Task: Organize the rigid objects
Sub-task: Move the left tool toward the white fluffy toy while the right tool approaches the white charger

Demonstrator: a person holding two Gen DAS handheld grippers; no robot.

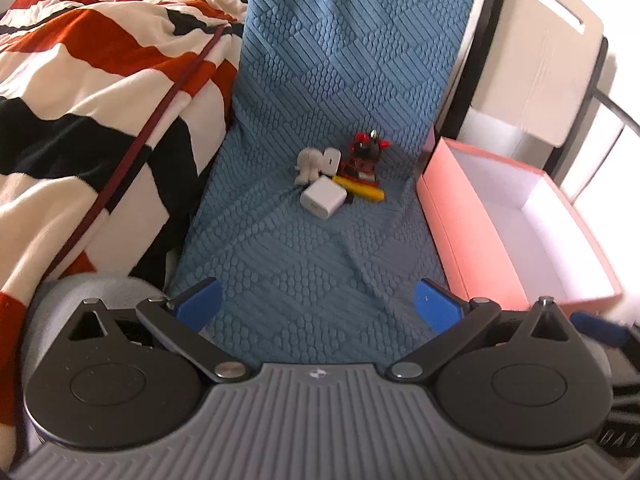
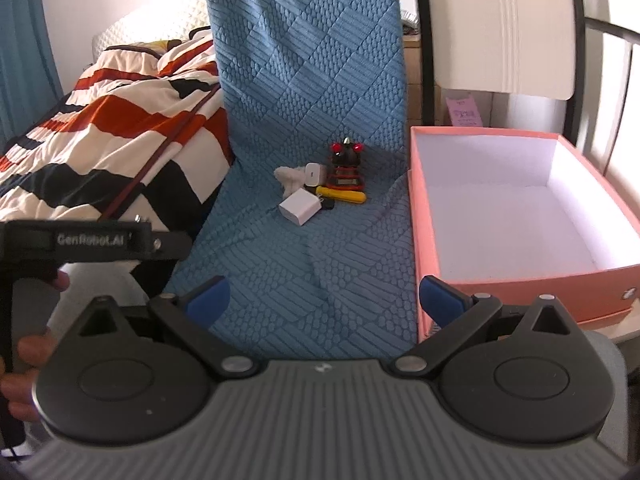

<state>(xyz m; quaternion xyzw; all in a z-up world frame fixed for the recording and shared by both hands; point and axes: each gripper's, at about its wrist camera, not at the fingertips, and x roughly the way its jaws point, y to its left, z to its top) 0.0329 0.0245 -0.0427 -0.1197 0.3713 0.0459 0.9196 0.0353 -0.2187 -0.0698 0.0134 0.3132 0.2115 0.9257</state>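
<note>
A small pile of objects lies on the blue quilted cloth (image 1: 320, 240): a white charger cube (image 1: 323, 199) (image 2: 299, 206), a yellow tool (image 1: 360, 189) (image 2: 341, 195), a black and red toy figure (image 1: 364, 156) (image 2: 346, 166), a second white plug (image 1: 330, 160) (image 2: 312, 173) and a cream figurine (image 1: 307, 166) (image 2: 289, 178). An open pink box (image 1: 468, 248) (image 2: 434, 216) with a white inside stands to their right. My left gripper (image 1: 318, 306) and my right gripper (image 2: 324, 304) are both open and empty, well short of the pile.
A striped red, black and cream blanket (image 1: 100, 100) (image 2: 132, 120) lies to the left, with a dark red cord (image 1: 160, 108) across it. A beige chair back (image 1: 552, 52) (image 2: 508, 28) stands behind the box. The left gripper's handle (image 2: 92, 240) shows at the right view's left edge.
</note>
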